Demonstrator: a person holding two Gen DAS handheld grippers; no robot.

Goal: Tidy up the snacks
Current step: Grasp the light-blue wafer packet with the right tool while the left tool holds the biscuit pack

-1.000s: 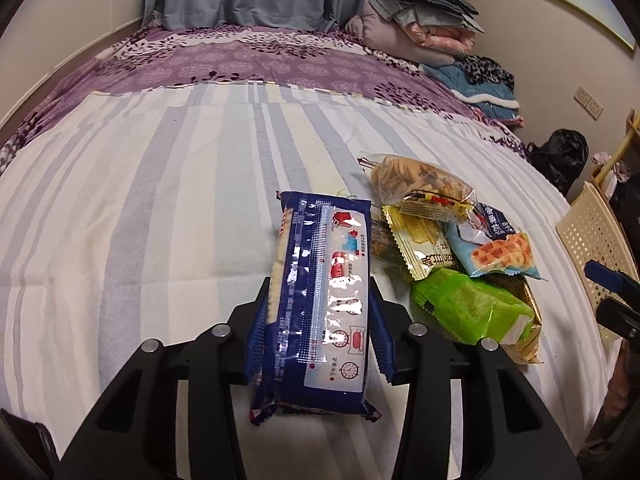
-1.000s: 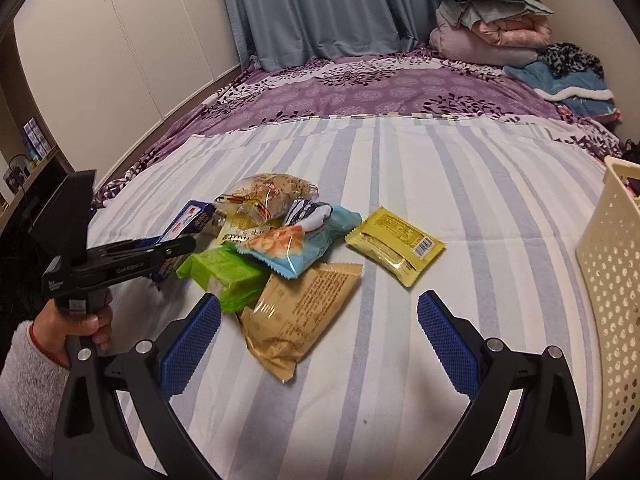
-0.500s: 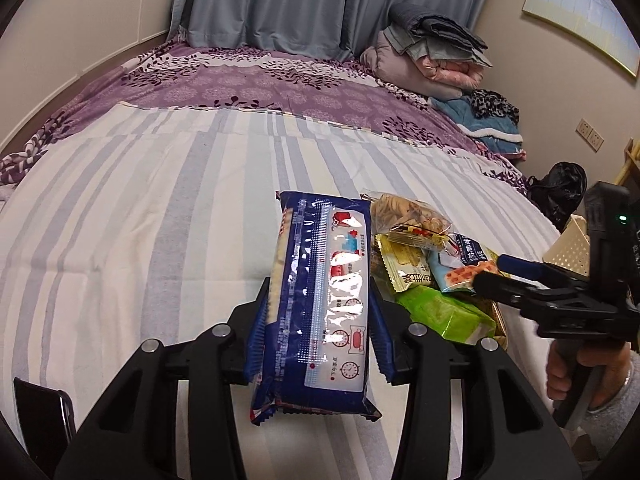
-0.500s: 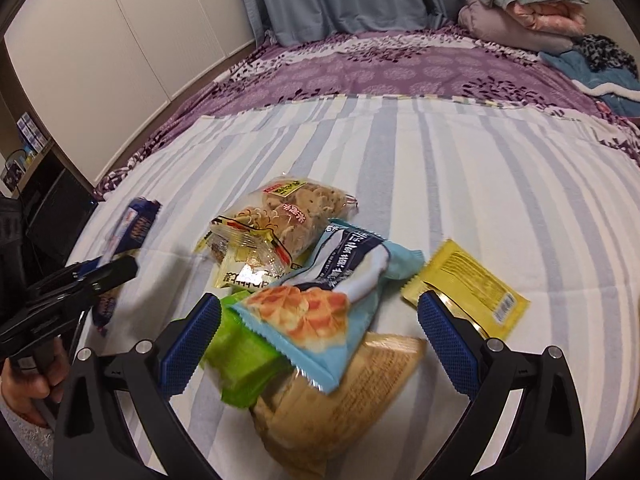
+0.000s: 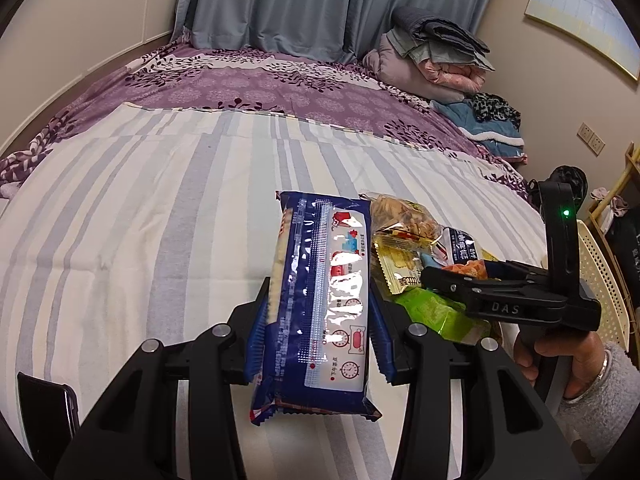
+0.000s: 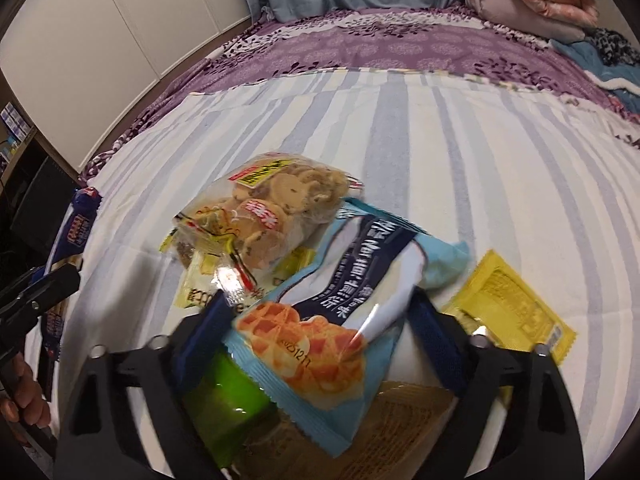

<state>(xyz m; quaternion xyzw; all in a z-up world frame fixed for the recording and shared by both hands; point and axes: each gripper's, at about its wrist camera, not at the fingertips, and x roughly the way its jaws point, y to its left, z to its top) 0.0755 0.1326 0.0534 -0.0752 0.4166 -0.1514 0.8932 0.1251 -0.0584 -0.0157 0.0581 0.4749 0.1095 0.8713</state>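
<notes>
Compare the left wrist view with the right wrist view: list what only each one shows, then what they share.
Only the left wrist view shows the cream perforated plastic basket, the framed picture on the wall and the left hand-held gripper shut on the long dark blue biscuit packet.

Only the right wrist view shows the flat yellow sachet, the white wardrobe doors and the right hand-held gripper closing around the light blue waffle-print packet.

Both show the clear bag of round cookies, the bright green packet and the striped bedsheet.
</notes>
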